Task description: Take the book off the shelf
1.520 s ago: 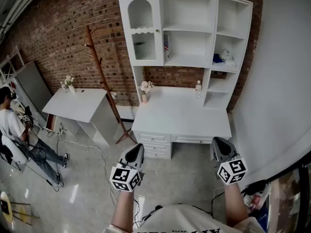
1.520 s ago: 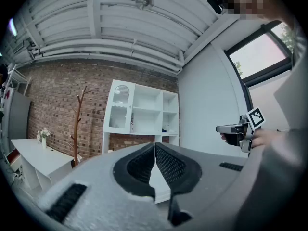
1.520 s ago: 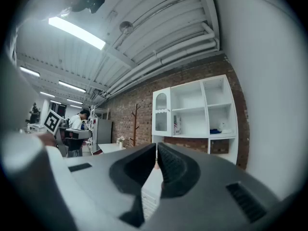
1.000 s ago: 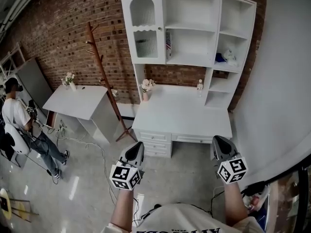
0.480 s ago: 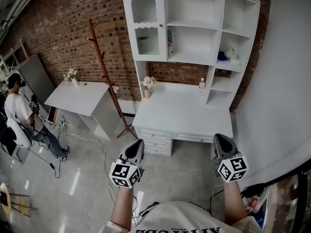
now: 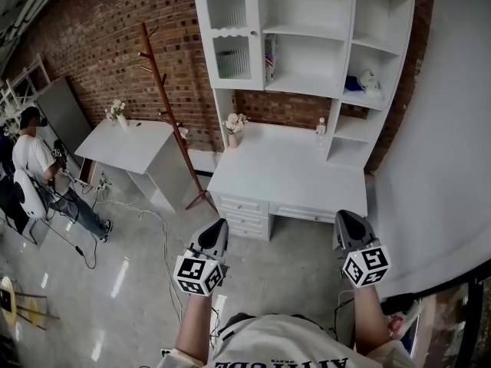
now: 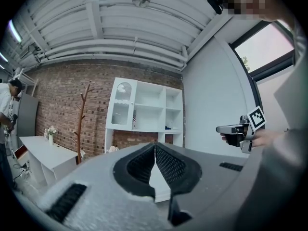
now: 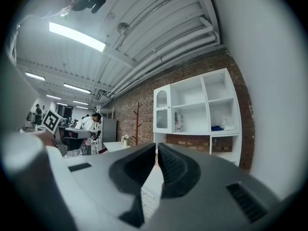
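Hovering in front of the surface (image 6: pixel 291 176) — left gripper (image 6: pixel 216 227) and right gripper (image 6: pixel 344 219) both closed, nothing between the jaws; book (image 6: pixel 269 56) stands upright at the left end of the middle shelf (image 6: pixel 307 92), well apart from both

Two grey hand-held grippers are mine, the left gripper (image 6: pixel 219 224) and the right gripper (image 6: pixel 343 215), each with one marker cube. Ahead I count one white wooden desk (image 6: pixel 291 176) carrying one white shelf unit (image 6: pixel 307 31). It holds one upright book with a red-and-blue patterned cover (image 6: pixel 269 55), one blue item (image 6: pixel 353 83) and one white item (image 6: pixel 369 80). There are two small vases of pale flowers, the desk vase (image 6: pixel 235 127) and the side-table vase (image 6: pixel 117 111). I also count one white slanted side table (image 6: pixel 134 146), one brown wooden coat stand (image 6: pixel 164 90), one small pale bottle (image 6: pixel 321 133) and one person in a white shirt (image 6: pixel 34 162).
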Available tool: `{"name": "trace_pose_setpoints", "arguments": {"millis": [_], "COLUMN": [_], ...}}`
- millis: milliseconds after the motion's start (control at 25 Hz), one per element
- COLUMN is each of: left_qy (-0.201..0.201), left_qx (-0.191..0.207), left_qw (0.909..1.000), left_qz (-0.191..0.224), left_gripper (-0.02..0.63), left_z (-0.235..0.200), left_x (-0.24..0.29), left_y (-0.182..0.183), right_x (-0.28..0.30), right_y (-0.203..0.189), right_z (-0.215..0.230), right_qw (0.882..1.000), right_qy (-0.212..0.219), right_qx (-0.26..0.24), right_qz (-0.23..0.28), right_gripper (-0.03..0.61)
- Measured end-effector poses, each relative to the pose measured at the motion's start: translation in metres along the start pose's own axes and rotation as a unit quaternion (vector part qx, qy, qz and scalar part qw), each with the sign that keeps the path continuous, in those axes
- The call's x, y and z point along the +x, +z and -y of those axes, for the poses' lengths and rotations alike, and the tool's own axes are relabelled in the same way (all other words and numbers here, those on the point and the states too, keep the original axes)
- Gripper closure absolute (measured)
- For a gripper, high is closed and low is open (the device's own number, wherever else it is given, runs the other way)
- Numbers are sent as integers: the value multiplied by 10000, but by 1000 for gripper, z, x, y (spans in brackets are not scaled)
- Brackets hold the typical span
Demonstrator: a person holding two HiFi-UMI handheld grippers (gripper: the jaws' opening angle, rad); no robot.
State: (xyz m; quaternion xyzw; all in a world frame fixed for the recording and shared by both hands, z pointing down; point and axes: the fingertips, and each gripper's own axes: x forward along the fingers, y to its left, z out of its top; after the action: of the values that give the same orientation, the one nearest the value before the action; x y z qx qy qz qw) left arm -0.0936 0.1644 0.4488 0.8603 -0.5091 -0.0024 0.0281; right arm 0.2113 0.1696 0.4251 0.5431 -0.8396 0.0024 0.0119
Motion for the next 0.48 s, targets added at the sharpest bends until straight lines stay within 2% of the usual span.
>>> {"name": "trace_pose_setpoints", "arguments": {"millis": [480], "left_qy": [128], "left_qx": [-41], "left_qw": [9999], "left_qz": [-92], "left_gripper": [588], "left_z": [10], "left_x": [-4], "left_y": [-10], "right_x": [2], "right_y": [-12], "right_z": [6], "right_qw": [9999], "right_qy": [115], "right_qx": [93], "right_qz": [-80], "right_gripper": [543]}}
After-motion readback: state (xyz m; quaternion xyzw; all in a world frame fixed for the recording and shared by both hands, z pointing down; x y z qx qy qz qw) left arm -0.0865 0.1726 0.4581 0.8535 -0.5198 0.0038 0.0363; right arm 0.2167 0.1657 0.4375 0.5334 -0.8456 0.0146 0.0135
